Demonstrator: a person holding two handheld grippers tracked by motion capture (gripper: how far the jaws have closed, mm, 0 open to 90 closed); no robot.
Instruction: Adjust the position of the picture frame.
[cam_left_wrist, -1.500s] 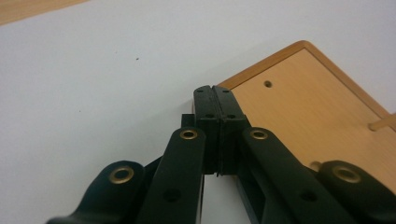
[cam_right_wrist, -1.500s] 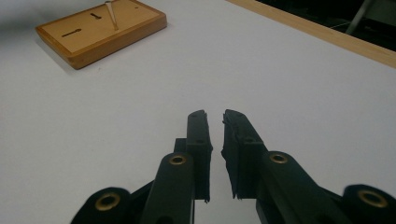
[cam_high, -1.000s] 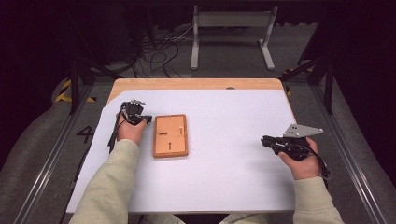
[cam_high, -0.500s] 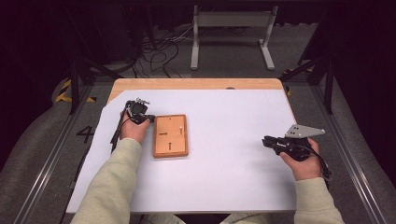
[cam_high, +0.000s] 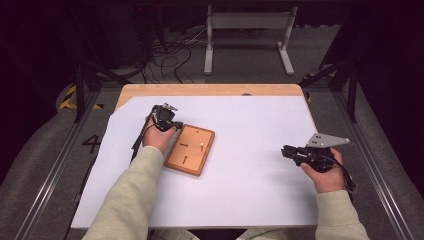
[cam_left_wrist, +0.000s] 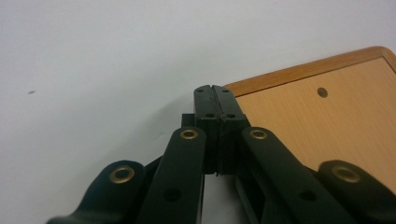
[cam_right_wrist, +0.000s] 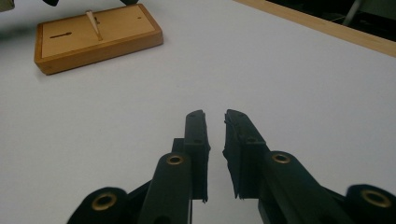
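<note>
The table (cam_high: 260, 190) bears the board (cam_high: 190, 149) left of centre in the high view. The left gripper (cam_high: 166, 121), jaws shut on nothing, presses at the board's upper-left corner; a shove could skid it or tip the upright peg (cam_high: 201, 146). The right gripper (cam_high: 292, 151), jaws slightly apart, idles at right. Its view shows the peg (cam_right_wrist: 94, 23) leaning; the left gripper view shows a bare hole (cam_left_wrist: 322, 92).
</note>
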